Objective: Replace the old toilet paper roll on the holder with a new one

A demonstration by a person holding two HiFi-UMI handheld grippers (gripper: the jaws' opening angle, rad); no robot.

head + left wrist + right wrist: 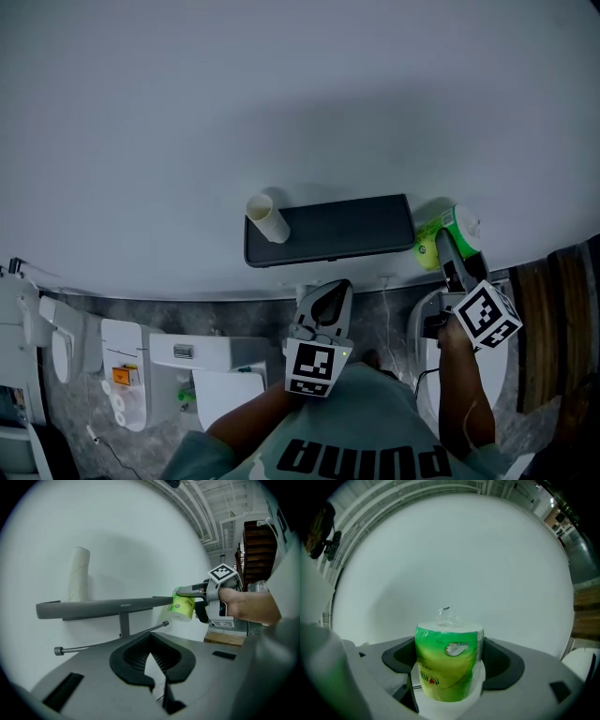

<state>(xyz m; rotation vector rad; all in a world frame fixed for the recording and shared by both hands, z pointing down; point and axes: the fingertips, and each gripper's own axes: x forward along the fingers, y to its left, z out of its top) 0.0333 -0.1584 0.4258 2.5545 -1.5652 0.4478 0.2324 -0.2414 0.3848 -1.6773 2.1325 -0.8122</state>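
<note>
Glossy plastic-wrapped roll (447, 663); matt dark shelf (337, 230); bare cardboard tube (269, 217)

Your shirt (370, 427) carries big black "PUMA" lettering, which sits upside down at the lower edge of the head view. On the green wrapper of the new roll (447, 660) you can see dark letters, roughly "TEHK", beside a small red mark. The holder shelf (123, 605) has tiny lettering on its front edge, too small to read.
</note>
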